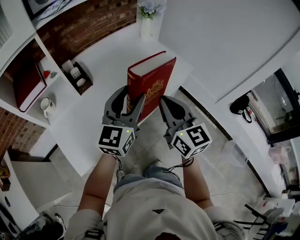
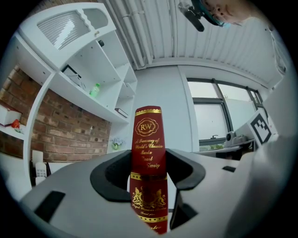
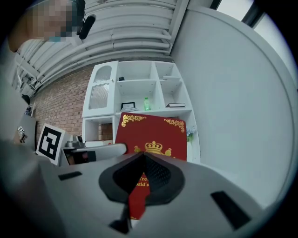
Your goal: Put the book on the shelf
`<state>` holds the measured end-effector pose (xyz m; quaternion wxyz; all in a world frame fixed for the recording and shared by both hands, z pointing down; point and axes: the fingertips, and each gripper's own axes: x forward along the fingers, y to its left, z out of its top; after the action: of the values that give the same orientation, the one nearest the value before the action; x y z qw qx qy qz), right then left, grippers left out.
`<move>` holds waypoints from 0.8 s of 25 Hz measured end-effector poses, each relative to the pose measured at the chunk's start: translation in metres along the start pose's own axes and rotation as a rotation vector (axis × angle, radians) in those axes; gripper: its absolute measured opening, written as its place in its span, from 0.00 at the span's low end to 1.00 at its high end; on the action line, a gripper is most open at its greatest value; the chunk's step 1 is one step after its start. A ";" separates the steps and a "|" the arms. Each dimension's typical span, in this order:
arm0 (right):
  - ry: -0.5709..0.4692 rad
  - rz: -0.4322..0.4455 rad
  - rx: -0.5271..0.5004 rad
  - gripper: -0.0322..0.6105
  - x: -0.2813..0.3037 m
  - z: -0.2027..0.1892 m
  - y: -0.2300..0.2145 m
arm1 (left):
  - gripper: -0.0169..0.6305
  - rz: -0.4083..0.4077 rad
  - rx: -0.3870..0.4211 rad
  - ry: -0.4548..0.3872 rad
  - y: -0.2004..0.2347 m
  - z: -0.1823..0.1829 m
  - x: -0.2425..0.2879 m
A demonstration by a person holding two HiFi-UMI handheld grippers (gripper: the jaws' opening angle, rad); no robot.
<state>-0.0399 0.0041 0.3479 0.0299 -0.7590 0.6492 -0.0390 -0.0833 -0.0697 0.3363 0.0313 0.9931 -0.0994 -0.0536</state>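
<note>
A thick red book (image 1: 152,82) with gold print stands upright over the near edge of the white table (image 1: 103,56). My left gripper (image 1: 131,102) is shut on its spine low down, one jaw on each side. In the left gripper view the spine (image 2: 149,158) rises between the jaws of the left gripper (image 2: 149,183). My right gripper (image 1: 165,102) is shut with nothing in it, its tip close beside the front cover. In the right gripper view the cover (image 3: 151,135) fills the space behind the right gripper (image 3: 143,160). The white shelf unit (image 1: 35,51) is at the left.
In the shelf, a dark red book (image 1: 26,84) leans in one compartment and a mug (image 1: 47,105) stands below it. A black caddy (image 1: 77,75) and a vase of flowers (image 1: 149,14) stand on the table. A white wall (image 1: 225,37) runs along the right.
</note>
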 end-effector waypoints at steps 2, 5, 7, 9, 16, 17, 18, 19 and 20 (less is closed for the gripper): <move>-0.007 0.004 -0.008 0.07 -0.006 0.005 -0.016 | 0.38 0.006 0.006 -0.010 -0.010 0.002 0.013; -0.016 0.014 -0.016 0.07 -0.015 0.012 -0.038 | 0.38 0.020 0.007 -0.029 -0.024 0.006 0.032; -0.023 0.021 -0.024 0.07 -0.021 0.017 -0.052 | 0.38 0.032 0.005 -0.044 -0.032 0.010 0.042; -0.029 0.027 -0.032 0.07 -0.028 0.021 -0.064 | 0.38 0.042 0.009 -0.055 -0.040 0.012 0.052; -0.054 0.037 -0.032 0.07 -0.046 0.030 -0.096 | 0.38 0.073 0.008 -0.097 -0.057 0.026 0.077; -0.058 0.036 -0.029 0.07 -0.047 0.030 -0.100 | 0.38 0.077 0.009 -0.102 -0.058 0.029 0.080; -0.062 0.036 -0.025 0.07 -0.048 0.031 -0.103 | 0.38 0.079 0.012 -0.106 -0.058 0.032 0.083; -0.065 0.036 -0.019 0.07 -0.048 0.032 -0.105 | 0.38 0.081 0.015 -0.109 -0.059 0.034 0.085; -0.067 0.037 -0.014 0.07 -0.048 0.032 -0.107 | 0.38 0.082 0.017 -0.112 -0.059 0.037 0.087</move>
<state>0.0612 0.0684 0.3258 0.0472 -0.7481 0.6619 -0.0087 0.0090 -0.0316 0.2868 0.0195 0.9839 -0.1420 -0.1068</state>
